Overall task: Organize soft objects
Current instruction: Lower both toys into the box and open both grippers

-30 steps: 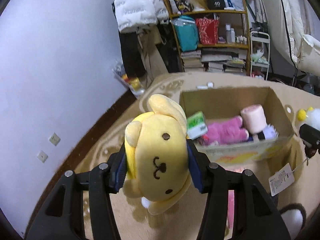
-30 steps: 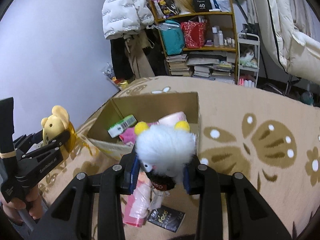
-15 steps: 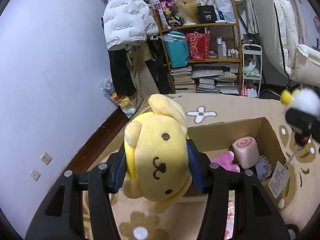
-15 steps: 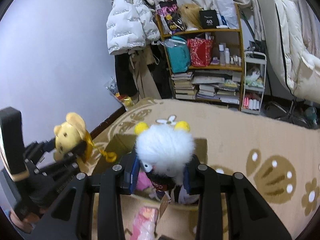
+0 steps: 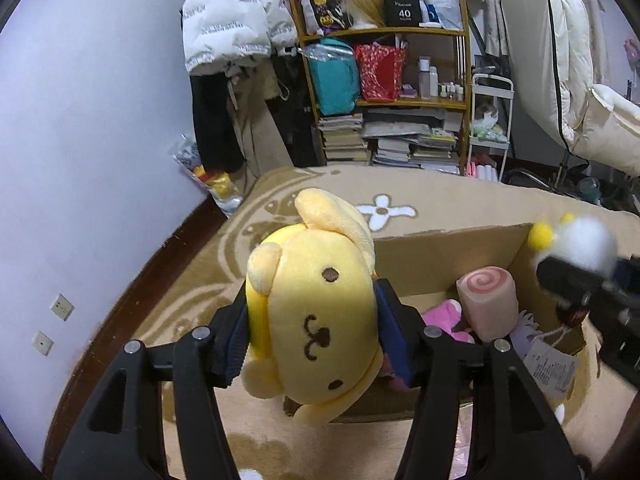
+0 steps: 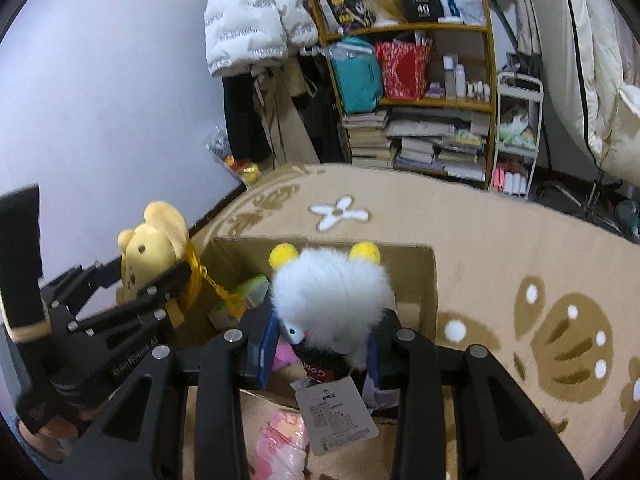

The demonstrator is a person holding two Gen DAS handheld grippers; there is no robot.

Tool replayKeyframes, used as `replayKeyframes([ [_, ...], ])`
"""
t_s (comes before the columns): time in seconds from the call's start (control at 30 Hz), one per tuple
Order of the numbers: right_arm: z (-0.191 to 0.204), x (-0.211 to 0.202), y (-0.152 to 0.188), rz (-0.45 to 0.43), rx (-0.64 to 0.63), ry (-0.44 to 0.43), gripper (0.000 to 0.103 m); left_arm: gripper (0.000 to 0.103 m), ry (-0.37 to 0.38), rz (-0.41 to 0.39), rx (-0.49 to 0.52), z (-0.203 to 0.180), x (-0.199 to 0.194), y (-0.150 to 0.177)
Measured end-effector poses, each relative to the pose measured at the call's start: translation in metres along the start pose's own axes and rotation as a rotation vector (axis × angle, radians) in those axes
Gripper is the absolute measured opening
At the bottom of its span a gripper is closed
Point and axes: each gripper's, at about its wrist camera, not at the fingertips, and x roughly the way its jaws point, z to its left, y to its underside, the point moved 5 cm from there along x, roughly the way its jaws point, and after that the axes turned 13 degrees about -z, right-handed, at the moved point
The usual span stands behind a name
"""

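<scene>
Out on the left, the left hand-held gripper has the yellow plush dog by the head, face turned up toward the camera, and its jaws have just been opening a little with the toy between them, pads against both cheeks. The toy hangs beyond the near-left corner of the cardboard box, which looks like the lead-in to a drop over the wall. Moving right, the right hand-held gripper is clamped tight on the fluffy white plush, yellow ears up and its paper tag dangling below the fingers, right over the box's near edge, so this one seems even closer to release. Ahead of both tools, inside the box, sit a pink swirl roll cushion, a pink plush and a green packet, which is likely why both toys are carried high: to clear the walls and land on top. A pink plastic bag lies on the floor below the right tool, outside the box. There is no tabletop here; everything rests on a beige carpet with brown and white flower patterns. Beyond, a pale wall on the left, a white puffer jacket hanging, and a crowded wooden shelf of bags, bottles and stacked books.
</scene>
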Motion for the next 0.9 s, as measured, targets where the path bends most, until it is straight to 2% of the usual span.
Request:
replayKeyframes([
  [0.33, -0.014, 0.015, 0.023, 0.078, 0.009, 0.015, 0.041, 0.064, 0.065, 0.099, -0.032, -0.007, 0.025, 0.024],
  [0.43, -0.019, 0.016, 0.025, 0.089, 0.01, 0.024, 0.042, 0.067, 0.065, 0.098, -0.023, -0.009, 0.028, 0.027],
  [0.5, -0.022, 0.015, 0.025, 0.092, 0.023, 0.024, 0.053, 0.068, 0.066, 0.102, -0.017, -0.01, 0.029, 0.027],
  [0.73, -0.029, 0.008, 0.022, 0.086, 0.064, 0.028, 0.078, 0.091, 0.079, 0.097, -0.022, -0.012, 0.025, 0.026],
  [0.77, -0.029, 0.006, 0.022, 0.085, 0.066, 0.028, 0.084, 0.097, 0.078, 0.09, -0.021, -0.011, 0.023, 0.025],
  [0.8, -0.029, 0.004, 0.022, 0.084, 0.067, 0.029, 0.09, 0.098, 0.076, 0.087, -0.02, -0.011, 0.022, 0.024],
  [0.9, -0.03, -0.003, 0.019, 0.072, 0.062, 0.032, 0.093, 0.099, 0.073, 0.084, -0.03, -0.01, 0.018, 0.021],
])
